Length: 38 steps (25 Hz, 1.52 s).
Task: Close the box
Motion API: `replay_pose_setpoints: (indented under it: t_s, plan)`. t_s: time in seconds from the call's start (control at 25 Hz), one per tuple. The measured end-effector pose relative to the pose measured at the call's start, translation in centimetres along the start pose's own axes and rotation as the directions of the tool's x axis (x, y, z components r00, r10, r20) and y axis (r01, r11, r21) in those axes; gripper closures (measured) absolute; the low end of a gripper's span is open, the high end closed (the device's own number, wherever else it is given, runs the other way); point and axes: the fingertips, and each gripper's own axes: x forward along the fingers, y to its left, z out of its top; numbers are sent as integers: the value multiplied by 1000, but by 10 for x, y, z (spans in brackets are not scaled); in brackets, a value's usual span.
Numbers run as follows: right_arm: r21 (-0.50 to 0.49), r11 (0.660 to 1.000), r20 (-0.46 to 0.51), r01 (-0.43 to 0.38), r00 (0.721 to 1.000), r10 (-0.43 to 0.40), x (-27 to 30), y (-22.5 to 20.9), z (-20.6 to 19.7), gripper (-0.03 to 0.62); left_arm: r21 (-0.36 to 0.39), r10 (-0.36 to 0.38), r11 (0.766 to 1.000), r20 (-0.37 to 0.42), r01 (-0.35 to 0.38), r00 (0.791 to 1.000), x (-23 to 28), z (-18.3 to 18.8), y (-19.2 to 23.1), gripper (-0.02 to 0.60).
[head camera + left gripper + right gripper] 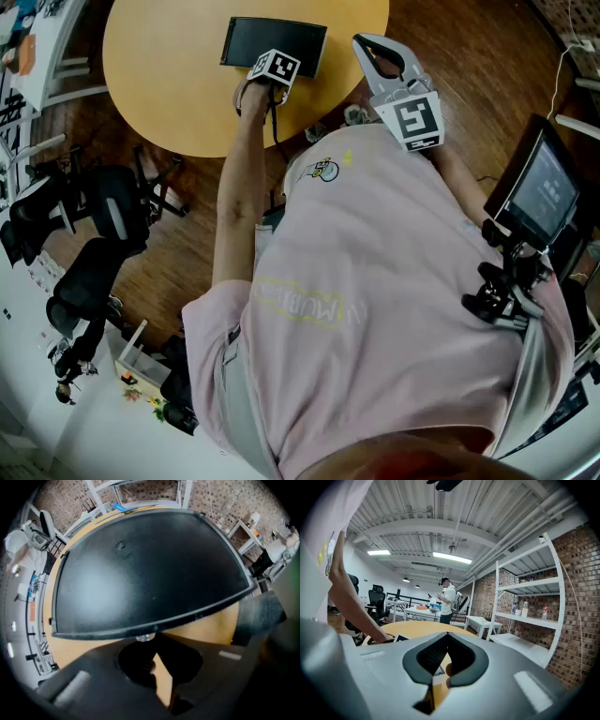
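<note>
A flat black box (272,39) lies closed on the far part of the round yellow table (169,66). Its dark lid (145,569) fills most of the left gripper view. My left gripper (273,67) sits at the box's near edge, with its marker cube on top. Its jaws are shut, and the tips (153,640) meet right against the lid's front rim with nothing held between them. My right gripper (367,45) is lifted off the table to the right of the box. It points out across the room, shut (447,633) and empty.
Black office chairs (98,220) stand on the wooden floor to the left of the table. A screen on a stand (539,192) is at the right. In the right gripper view, a person (448,599) stands far off by white tables, and white shelves (525,618) line a brick wall.
</note>
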Motion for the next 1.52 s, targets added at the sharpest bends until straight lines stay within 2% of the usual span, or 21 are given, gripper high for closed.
replay_pose_setpoints:
  t_s: [0.04,0.08,0.12,0.16,0.2,0.24,0.32,0.36,0.4,0.48,0.56,0.6,0.68,0.8,0.96,1.04,1.16,1.24,1.28,1.36,1.52]
  plan:
    - [6,1000,-22,21,1000,-21,-7,-5,-6,591,-55,-94,994,53,97,994,-1,8,-12,577]
    - [10,999,-42,39,998,-38,-13,-10,-12,591,-108,-187,974,111,199,976,-2,15,-23,574]
    - [14,999,-59,52,997,-51,-17,-13,-16,591,-152,-274,942,175,300,946,-6,22,-33,506]
    - [18,998,-74,61,996,-59,-20,-16,-19,591,-180,-337,907,231,380,913,-12,26,-38,332]
    - [24,998,-85,66,994,-63,-22,-18,-22,591,-189,-365,888,265,419,893,-16,27,-37,266]
    - [32,997,-94,70,993,-66,-23,-19,-24,591,-187,-358,891,272,413,894,-16,26,-32,301]
    - [48,996,-107,79,991,-74,-26,-21,-30,591,-188,-291,921,250,341,923,-11,22,-17,361]
    - [54,995,-112,84,991,-78,-27,-21,-32,591,-195,-258,932,236,305,937,-8,21,-11,431]
    - [56,995,-114,88,990,-81,-28,-21,-32,591,-199,-231,941,217,274,948,-5,21,-7,462]
    - [57,994,-114,91,990,-84,-27,-21,-32,592,-185,-190,957,177,222,966,-2,19,-3,474]
    - [59,994,-117,90,990,-83,-26,-20,-33,591,-189,-182,958,171,214,968,-1,19,-4,503]
    - [61,994,-120,89,989,-81,-26,-20,-34,591,-209,-185,952,184,223,965,-1,20,-6,577]
    - [65,994,-125,87,989,-78,-27,-17,-38,591,-217,-161,955,194,202,968,-1,15,-8,578]
    - [83,994,-139,76,988,-64,-27,-12,-45,591,-123,-99,986,136,116,986,7,-20,-1,578]
    - [103,995,-162,5,987,11,-26,5,-57,591,-193,-177,960,151,205,972,-1,-85,-11,578]
    - [100,994,-173,-47,983,64,-21,17,-59,591,-186,-165,961,200,203,966,-11,-101,-13,578]
    - [93,989,-179,-111,976,127,-9,33,-57,591,-101,-39,992,309,74,950,-25,-80,-9,562]
    - [83,987,-175,-137,973,149,-8,39,-56,591,-43,49,998,368,-35,928,-20,-47,-7,452]
    - [76,987,-175,-139,973,151,-9,39,-57,592,-36,70,997,382,-61,921,-14,-31,-7,427]
    - [67,991,-186,-112,975,123,-17,31,-61,591,-51,72,997,378,-56,923,-6,-8,-9,373]
    - [78,995,-257,61,966,-39,-47,-11,-90,591,-36,41,999,347,-30,937,-5,-3,5,368]
